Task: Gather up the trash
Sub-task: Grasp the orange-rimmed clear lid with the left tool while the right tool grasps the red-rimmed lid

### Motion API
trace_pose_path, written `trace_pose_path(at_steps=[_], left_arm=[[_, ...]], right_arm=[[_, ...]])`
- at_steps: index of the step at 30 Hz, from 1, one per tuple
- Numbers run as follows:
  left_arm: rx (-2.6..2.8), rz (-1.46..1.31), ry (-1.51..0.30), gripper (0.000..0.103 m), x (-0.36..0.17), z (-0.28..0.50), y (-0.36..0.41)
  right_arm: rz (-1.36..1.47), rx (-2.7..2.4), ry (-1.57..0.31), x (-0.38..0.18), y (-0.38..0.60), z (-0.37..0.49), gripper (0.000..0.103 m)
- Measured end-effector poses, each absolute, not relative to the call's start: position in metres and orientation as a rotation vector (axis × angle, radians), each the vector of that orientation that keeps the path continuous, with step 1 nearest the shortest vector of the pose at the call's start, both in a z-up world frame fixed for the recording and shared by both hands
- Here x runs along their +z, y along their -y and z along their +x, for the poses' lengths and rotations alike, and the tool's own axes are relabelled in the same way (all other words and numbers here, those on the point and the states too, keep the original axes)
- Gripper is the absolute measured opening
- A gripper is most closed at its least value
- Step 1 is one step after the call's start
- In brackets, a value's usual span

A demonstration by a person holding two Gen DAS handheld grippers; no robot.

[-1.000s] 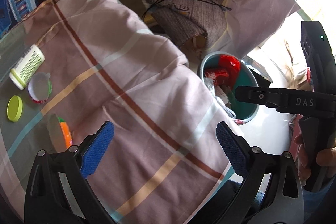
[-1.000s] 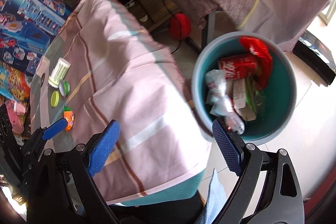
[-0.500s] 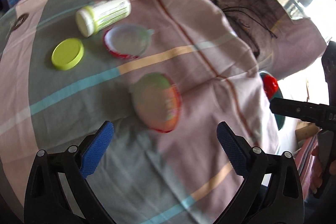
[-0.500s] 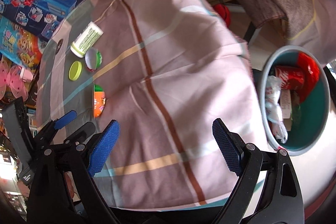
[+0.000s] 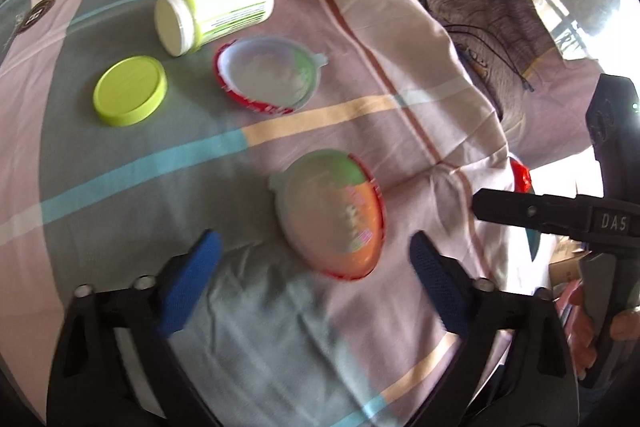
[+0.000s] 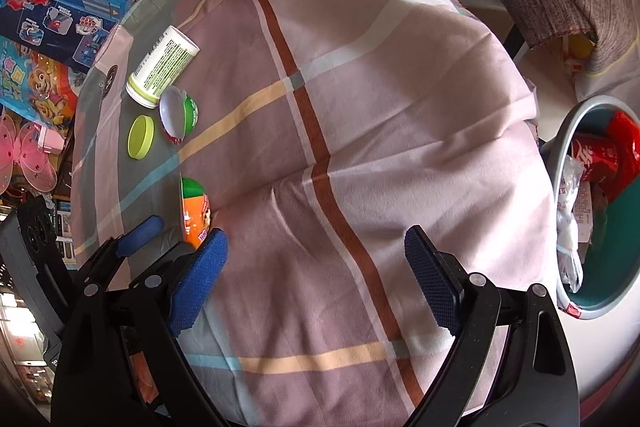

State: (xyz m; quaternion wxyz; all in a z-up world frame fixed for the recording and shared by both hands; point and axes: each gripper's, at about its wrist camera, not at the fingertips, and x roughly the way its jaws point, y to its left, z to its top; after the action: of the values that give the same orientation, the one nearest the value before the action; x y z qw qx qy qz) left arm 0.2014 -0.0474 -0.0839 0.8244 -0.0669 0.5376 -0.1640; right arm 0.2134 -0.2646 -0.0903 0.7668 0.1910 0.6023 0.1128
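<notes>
**A:** Start wide: a striped bedsheet point(image 6: 360, 107) covers the whole table, and off its right edge, on the floor, stands the teal trash bin point(image 6: 568, 147), already holding a red cola can point(image 6: 596, 159) and crumpled wrappers.

**B:** And the trash left to collect sits on the sheet's far-left part. The white bottle point(image 5: 214, 13) with the green label lies on its side, open. Just beside it, an empty egg-shaped plastic shell point(image 5: 270, 81) tipped on its edge.

**A:** Nearer the camera, the second egg-shaped shell point(image 5: 332, 215), orange and green, hollow side up. Smallest piece: the lime-green lid point(image 5: 130, 91), flat on the cloth near the bottle's mouth.

**B:** Grippers?

**A:** The left gripper point(image 5: 312, 269) hangs over that orange shell, which lies just ahead of the blue pads. Its jaws are closing, but the pads point(image 5: 190, 287) touch nothing yet. The right gripper point(image 6: 316, 283) is spread wide over bare sheet, empty.

**B:** So, by my read, this is the reach for the next piece.

**A:** Agreed. The next move probably calls for pushing the left gripper forward so the pads straddle the shell's rim, then pinching gently, since thin plastic may skid on cloth.

**B:** Then carrying it across to the bin.
</notes>
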Motion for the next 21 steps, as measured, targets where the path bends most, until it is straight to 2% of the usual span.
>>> trace_pose_path(at_steps=[3, 5, 14, 15, 21], left_arm=[[-0.354, -0.158, -1.162, 0.073, -0.088, 0.209, 0.052], [-0.344, -0.156, -1.168, 0.071, -0.092, 0.213, 0.056], [-0.319, -0.105, -1.146, 0.069, -0.093, 0.221, 0.07], [-0.313, -0.099, -1.137, 0.055, -0.092, 0.22, 0.07], [-0.307, -0.096, -1.111, 0.054, -0.091, 0.214, 0.062]], right_arm=[[0.417, 0.252, -1.306, -0.092, 0.267, 0.216, 0.086], [0.418, 0.253, -1.302, -0.093, 0.27, 0.216, 0.086], [0.422, 0.265, -1.306, -0.096, 0.274, 0.22, 0.086], [0.421, 0.265, -1.305, -0.096, 0.274, 0.22, 0.086], [0.409, 0.261, -1.296, -0.091, 0.269, 0.222, 0.086]])
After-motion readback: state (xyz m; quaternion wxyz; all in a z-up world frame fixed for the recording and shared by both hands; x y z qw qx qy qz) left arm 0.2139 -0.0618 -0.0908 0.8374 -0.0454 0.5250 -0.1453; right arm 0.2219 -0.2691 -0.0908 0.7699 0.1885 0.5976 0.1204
